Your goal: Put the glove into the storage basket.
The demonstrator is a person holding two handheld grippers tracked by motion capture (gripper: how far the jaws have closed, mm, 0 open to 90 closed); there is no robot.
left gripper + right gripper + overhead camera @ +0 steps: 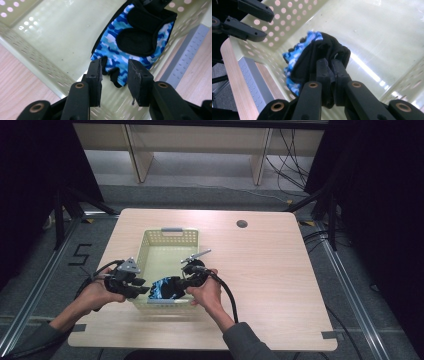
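Observation:
A fingerless glove [167, 287] in blue camouflage with black palm pads lies in the near end of a pale green perforated basket [170, 236]. My right gripper [183, 283] reaches in from the right and is shut on the glove's black cuff edge [322, 50], with fabric bunched between its jaws [330, 65]. My left gripper [143, 288] hangs over the basket's near left corner. Its jaws [115, 72] stand apart, with the glove's finger end [117, 72] just beyond them and no pad pressing on it. In the right gripper view the left gripper [259, 23] shows at top left.
The basket sits left of centre on a light wooden table [270, 270]. It has grey handles at its far end [172, 229] and near end [185, 57]. A round cable hole [242, 224] lies at the back right. Black cables trail from both grippers.

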